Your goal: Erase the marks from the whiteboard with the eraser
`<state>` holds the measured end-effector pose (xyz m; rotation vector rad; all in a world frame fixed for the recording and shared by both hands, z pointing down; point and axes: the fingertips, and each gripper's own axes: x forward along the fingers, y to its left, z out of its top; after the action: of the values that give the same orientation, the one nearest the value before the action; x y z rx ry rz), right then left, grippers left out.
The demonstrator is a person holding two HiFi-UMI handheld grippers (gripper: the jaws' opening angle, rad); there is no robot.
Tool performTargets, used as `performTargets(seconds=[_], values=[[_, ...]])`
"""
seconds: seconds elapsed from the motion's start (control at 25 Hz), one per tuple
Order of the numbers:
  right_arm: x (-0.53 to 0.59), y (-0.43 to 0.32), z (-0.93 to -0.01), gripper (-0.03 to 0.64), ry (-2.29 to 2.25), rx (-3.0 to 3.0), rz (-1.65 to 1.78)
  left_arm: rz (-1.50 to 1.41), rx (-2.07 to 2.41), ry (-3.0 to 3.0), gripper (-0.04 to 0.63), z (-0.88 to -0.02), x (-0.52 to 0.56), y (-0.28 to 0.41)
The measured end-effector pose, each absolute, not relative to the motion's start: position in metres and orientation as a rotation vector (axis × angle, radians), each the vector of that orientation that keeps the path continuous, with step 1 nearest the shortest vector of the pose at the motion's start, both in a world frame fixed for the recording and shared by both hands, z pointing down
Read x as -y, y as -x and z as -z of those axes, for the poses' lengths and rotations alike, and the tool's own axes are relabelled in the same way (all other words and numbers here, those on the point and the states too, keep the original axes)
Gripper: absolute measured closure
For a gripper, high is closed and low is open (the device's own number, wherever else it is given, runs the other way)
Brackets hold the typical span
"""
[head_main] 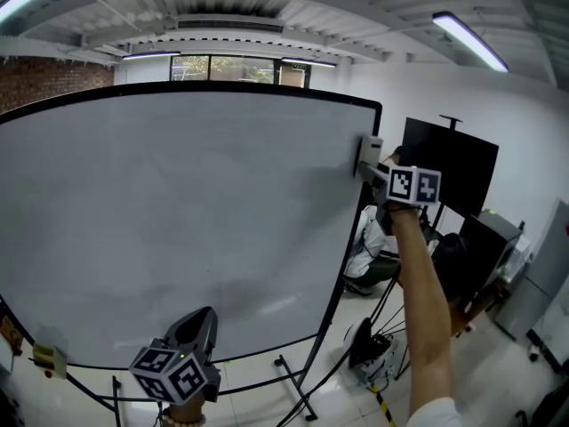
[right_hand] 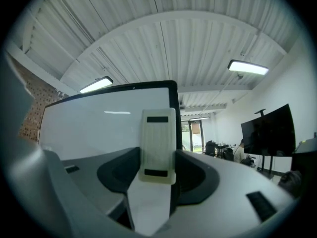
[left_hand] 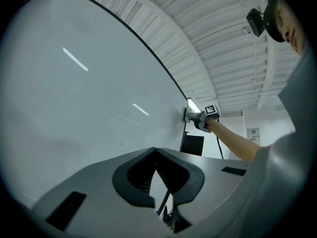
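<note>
Right gripper view: jaws clamp the upright eraser (right_hand: 158,146) against whiteboard (right_hand: 89,128); left gripper (left_hand: 156,152) has jaws together.

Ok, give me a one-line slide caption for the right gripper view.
Right gripper clamps the cream eraser at the black-framed right edge of the whiteboard; no marks visible.

**Right arm reaching up, left gripper waiting low**

The right forearm (head_main: 425,292) is stretching up and forward, bare from the sleeve to the wrist, and is carrying the right gripper (head_main: 375,173) high with its marker cube facing back toward the head. Its jaws are pressing against both sides of the eraser (right_hand: 157,145), which is standing upright between them. The left gripper (head_main: 203,320) is hanging low in front of the body, well apart from the right one, pointing upward, its jaws meeting tip to tip around nothing.
</note>
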<state>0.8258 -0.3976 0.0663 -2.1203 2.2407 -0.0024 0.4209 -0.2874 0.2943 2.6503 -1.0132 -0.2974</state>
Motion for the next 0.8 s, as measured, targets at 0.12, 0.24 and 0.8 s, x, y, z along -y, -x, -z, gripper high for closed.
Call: performTargets(seconds=[0.12, 0.24, 0.8], values=[[0.4, -0.816, -0.072, 0.37, 2.107, -2.255, -0.001, 0.308, 1.033, -2.639, 0.607, -0.3, 0.29, -0.417], [0.399, -0.796, -0.07, 0.37, 2.1, -2.269, -0.01, 0.322, 1.048, -2.604, 0.606, -0.305, 0.29, -0.412], [0.399, -0.63, -0.064, 0.37, 2.087, -2.314, -0.038, 0.301, 1.04, -2.591, 0.606, -0.311, 0.275, -0.342]])
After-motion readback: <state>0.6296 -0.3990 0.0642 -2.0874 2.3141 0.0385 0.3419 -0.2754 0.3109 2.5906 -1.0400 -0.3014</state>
